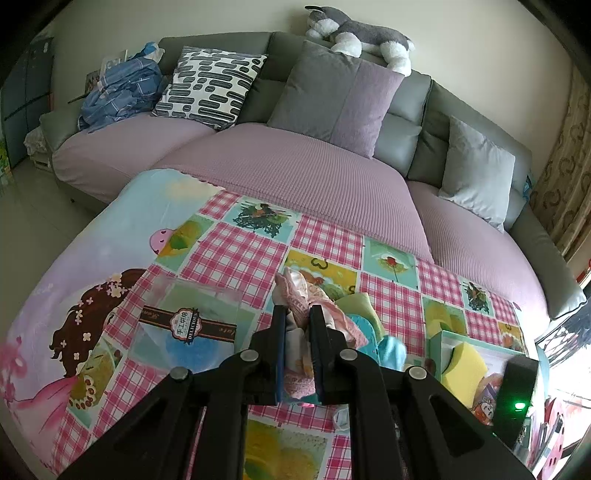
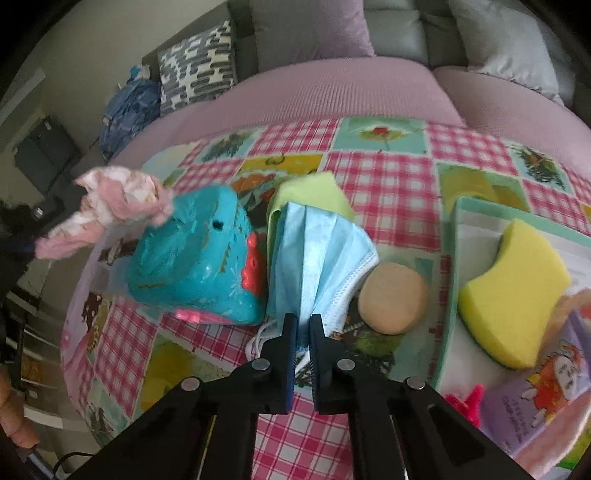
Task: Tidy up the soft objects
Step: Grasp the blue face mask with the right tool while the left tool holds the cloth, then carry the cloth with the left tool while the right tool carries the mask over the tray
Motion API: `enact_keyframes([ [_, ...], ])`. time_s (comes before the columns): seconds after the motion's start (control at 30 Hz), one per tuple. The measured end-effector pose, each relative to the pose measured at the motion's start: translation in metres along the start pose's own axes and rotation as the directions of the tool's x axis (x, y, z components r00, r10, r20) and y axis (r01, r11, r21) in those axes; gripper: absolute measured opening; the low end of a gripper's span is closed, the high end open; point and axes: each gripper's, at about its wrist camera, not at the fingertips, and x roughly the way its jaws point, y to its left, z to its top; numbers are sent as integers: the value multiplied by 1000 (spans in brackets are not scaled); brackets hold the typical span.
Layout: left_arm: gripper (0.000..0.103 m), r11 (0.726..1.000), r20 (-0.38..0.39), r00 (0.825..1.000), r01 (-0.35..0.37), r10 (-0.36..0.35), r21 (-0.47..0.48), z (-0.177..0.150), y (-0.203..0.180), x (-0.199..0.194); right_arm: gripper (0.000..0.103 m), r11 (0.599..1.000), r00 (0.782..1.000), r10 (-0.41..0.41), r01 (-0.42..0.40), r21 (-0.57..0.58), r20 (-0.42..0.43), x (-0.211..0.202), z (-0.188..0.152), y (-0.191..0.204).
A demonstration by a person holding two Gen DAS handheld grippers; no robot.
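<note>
My left gripper (image 1: 298, 314) is shut on a crumpled pink cloth (image 1: 295, 291), lifted above the checked tablecloth (image 1: 236, 251). The same pink cloth (image 2: 118, 203) shows at the left of the right wrist view, over a teal plastic toy (image 2: 199, 258). My right gripper (image 2: 303, 323) is shut on the lower edge of a pleated blue face mask (image 2: 317, 251), which lies partly on a folded green cloth (image 2: 314, 192). A round beige puff (image 2: 393, 295) sits just right of the mask. A yellow sponge (image 2: 517, 291) lies in a teal-rimmed box (image 2: 456, 258).
A clear plastic box with a dark label (image 1: 188, 325) stands left of my left gripper. A picture book (image 2: 535, 387) and a pink clip (image 2: 465, 402) lie at the right. Behind the table is a sofa (image 1: 295, 177) with cushions, blue clothes (image 1: 122, 88) and a plush dog (image 1: 362, 33).
</note>
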Motion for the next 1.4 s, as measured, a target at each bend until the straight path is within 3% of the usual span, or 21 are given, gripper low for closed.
enact_keyframes([
  [0.37,13,999,52,998,15,-17,51,2,-17,-20,6,998,986,-39,30,54,159,-65,0,-16],
  [0.57,12,996,91,995,28,-36,90,5,-34,-35,6,994,965,-78,57,90,250,-105,2,-35],
  [0.83,13,984,90,993,65,-80,166,-2,-74,-40,6,976,937,-169,116,183,306,-145,-3,-78],
  [1.07,12,960,66,988,122,-143,250,-15,-123,-42,6,944,904,-271,183,274,330,-178,-14,-123],
  [1.4,13,897,-28,968,241,-248,371,-47,-196,-28,6,882,863,-390,251,399,320,-211,-32,-181],
])
